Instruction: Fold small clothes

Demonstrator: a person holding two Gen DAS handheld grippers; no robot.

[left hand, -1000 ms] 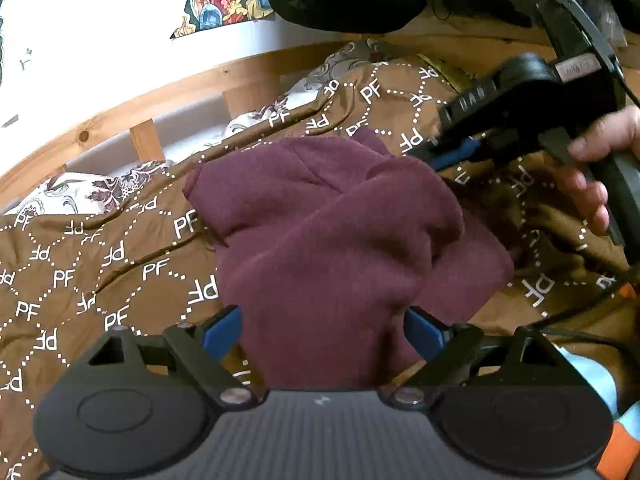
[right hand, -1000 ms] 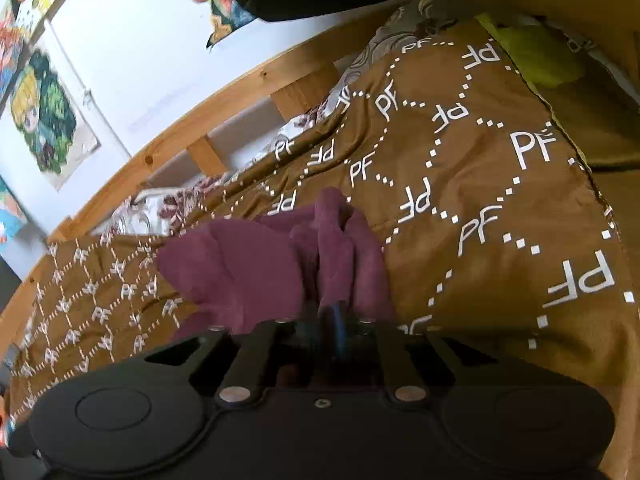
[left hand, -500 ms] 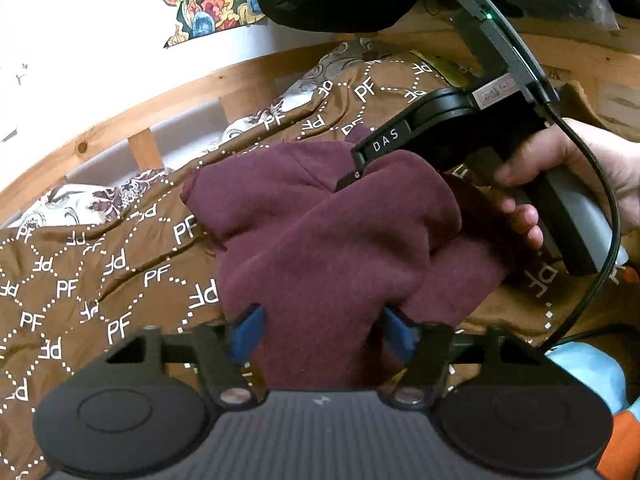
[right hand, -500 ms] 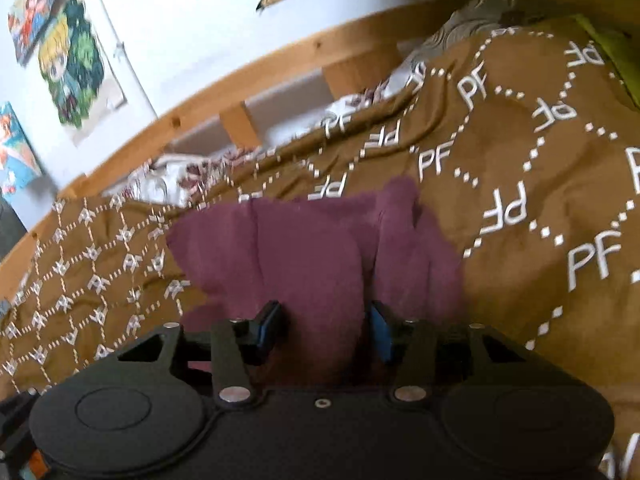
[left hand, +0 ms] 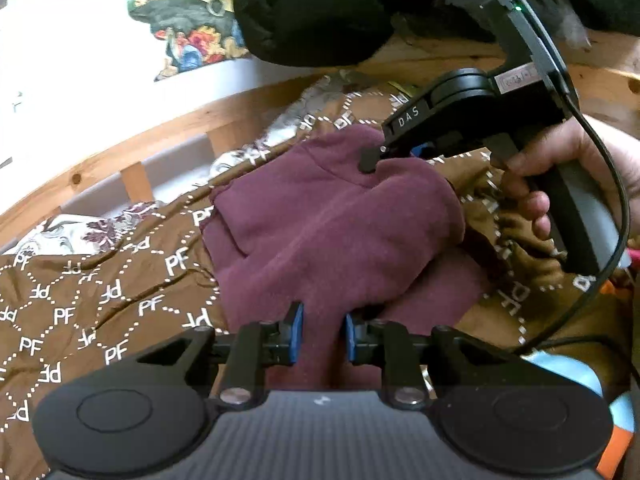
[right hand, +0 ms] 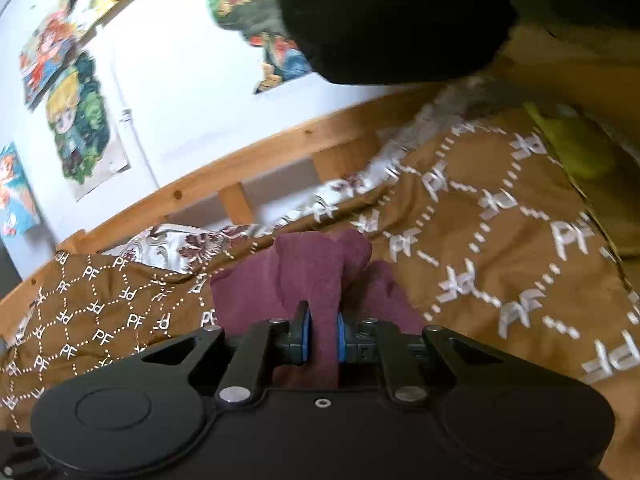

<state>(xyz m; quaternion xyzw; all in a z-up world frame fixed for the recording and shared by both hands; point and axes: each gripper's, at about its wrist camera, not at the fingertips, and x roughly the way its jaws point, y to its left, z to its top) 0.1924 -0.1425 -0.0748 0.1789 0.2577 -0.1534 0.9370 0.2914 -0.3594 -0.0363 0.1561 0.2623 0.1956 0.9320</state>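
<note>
A white wall [right hand: 192, 92] hung with cartoon posters [right hand: 76, 124] fills the upper left of the right wrist view, and a wooden bed rail [right hand: 256, 164] runs diagonally beneath it. The bed is covered by a brown blanket [right hand: 500, 240] printed with white "PF" letters and dotted diamonds; a strip of pale floral sheet [left hand: 100, 232] shows between the blanket edge and the rail. A dark bulky mass [left hand: 316, 12] hangs into the top centre of both views.

The maroon garment [left hand: 332, 232] lies bunched in the middle of the left wrist frame, on the blanket, its folds rounded and overlapping. Open blanket stretches to the left of it and, in the right wrist view, widely to the right.

The left gripper [left hand: 320, 338], at the lower centre, has its blue-padded jaws narrowed onto a ridge of the garment's near edge. The right gripper [right hand: 320, 338] likewise pinches a raised fold between close-set blue pads; in the left wrist view it [left hand: 370, 160] enters from the upper right with its tip on the garment's far side, held by a bare hand [left hand: 560, 176] with a black cable [left hand: 616, 220] looping down the right edge.
</note>
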